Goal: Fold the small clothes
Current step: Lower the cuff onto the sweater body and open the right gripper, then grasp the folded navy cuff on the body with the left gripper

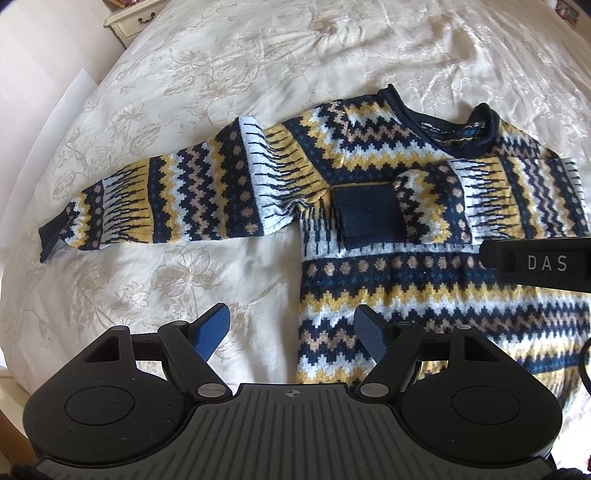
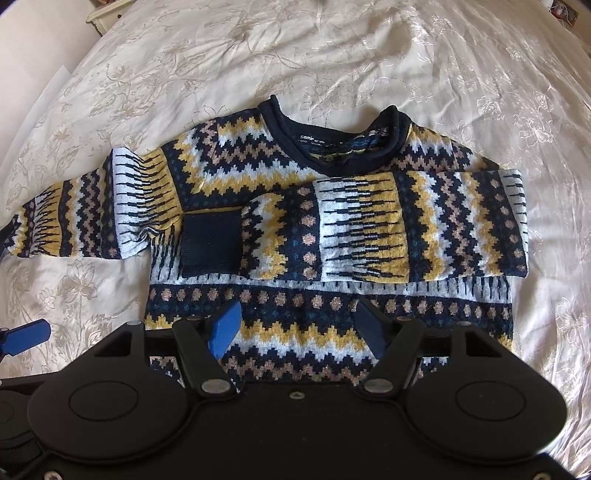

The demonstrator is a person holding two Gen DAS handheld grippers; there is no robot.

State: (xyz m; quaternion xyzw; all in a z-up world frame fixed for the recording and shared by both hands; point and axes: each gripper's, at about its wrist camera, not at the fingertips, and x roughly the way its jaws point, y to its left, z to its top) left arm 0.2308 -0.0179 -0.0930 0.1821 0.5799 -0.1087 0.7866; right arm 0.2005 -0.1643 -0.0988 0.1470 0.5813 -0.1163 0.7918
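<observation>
A small knitted sweater (image 2: 295,325) with navy, yellow, white and tan zigzag bands lies flat on the bed, neck away from me. It also shows in the left wrist view (image 1: 424,295). Its right sleeve (image 2: 388,232) is folded across the chest, navy cuff (image 2: 210,243) at the left. Its left sleeve (image 1: 166,199) stretches out sideways to the left. My left gripper (image 1: 291,332) is open and empty, above the sweater's lower left edge. My right gripper (image 2: 295,328) is open and empty, above the lower body of the sweater.
A cream floral bedspread (image 1: 295,55) covers the bed on all sides of the sweater. A cream bedside cabinet (image 1: 136,22) stands at the far left corner. The right gripper's body (image 1: 539,264) reaches into the left wrist view from the right.
</observation>
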